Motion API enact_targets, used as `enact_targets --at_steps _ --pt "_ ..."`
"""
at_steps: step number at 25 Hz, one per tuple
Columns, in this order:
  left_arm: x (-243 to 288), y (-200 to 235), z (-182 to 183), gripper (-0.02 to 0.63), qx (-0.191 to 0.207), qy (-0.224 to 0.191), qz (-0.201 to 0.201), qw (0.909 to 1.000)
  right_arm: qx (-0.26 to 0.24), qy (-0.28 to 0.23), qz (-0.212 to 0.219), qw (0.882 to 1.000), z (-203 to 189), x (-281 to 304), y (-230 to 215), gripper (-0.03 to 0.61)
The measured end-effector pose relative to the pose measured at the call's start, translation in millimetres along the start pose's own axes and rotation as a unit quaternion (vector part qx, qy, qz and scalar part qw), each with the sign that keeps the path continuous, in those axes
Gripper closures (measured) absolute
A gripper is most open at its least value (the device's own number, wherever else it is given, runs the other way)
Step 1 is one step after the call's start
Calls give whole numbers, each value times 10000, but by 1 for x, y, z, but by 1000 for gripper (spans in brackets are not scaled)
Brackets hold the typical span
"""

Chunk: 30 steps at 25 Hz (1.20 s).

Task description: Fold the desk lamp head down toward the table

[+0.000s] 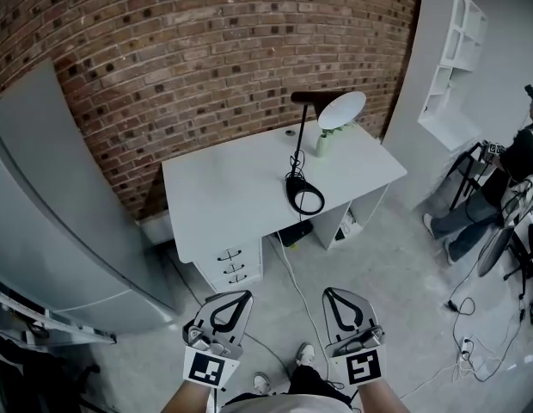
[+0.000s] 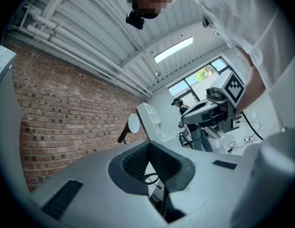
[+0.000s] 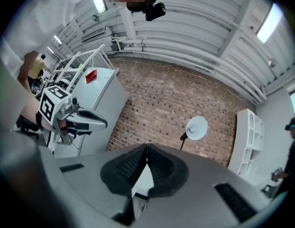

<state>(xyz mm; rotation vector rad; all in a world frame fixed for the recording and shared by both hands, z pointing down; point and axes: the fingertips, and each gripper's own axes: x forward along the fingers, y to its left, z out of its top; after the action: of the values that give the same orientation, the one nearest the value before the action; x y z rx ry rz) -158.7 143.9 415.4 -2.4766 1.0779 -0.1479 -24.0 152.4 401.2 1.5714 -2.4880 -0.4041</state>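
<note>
**Lamp untouched, both grippers shut and far from the desk**

Head view: the desk lamp [image 1: 299, 144] stands toward the back of the white desk [image 1: 215, 200], in the upper middle of the frame, against the brick wall [image 1: 206, 50]. Its black ring base [image 1: 305, 198] lies flat on the desktop. A thin stem rises from it, and the round white lamp head [image 1: 342, 109] is raised and tipped up. A small green object [image 1: 322, 143] stands just beside the stem; I cannot tell what it is. The left gripper [image 1: 242, 296] and right gripper [image 1: 330, 293] sit at the bottom edge of the frame, over the concrete floor [image 1: 395, 265] and well apart from the desk.

Left gripper view: the jaws meet tip to tip with nothing between them. Only the desk and ring base show through the hollow behind the tips. The lamp head is small, left of centre.

Right gripper view: these jaws are closed the same way, also empty. The lamp head shows above them, right of centre, in front of the bricks.

As I read it, this is the approach and the fold has not begun. The next move calls for closing in on the desk and opening one pair of jaws. That gripper would take the head or upper arm and press it down about its hinge. The other gripper may need to steady the light-looking base.
</note>
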Motion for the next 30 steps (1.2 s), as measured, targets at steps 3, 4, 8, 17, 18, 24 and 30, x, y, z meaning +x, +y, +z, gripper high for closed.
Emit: enact_targets --at_steps 3,4,8,17,18,24,30 --pt "16 -2 -1 606 14 -8 -13 10000 26 -30 -8 10000 -5 5 -14 561" --pt "23 -3 -1 606 19 -12 -10 10000 35 -39 -5 10000 -7 7 -20 561" --pt "56 -5 0 606 20 25 53 10000 -6 -71 72 9999 -16 17 -50 561" --pt "139 -8 0 606 2 183 349 9992 -820 -275 609 9944 -30 54 -124 561" --pt "147 -9 1 606 15 194 389 9991 -834 -298 650 9940 -32 56 -133 561" --pt "175 -16 1 606 6 413 532 9977 -734 -456 870 9925 -43 71 -161 561" --pt "183 -13 2 606 32 477 668 9966 -710 -496 1011 9911 -45 73 -170 561"
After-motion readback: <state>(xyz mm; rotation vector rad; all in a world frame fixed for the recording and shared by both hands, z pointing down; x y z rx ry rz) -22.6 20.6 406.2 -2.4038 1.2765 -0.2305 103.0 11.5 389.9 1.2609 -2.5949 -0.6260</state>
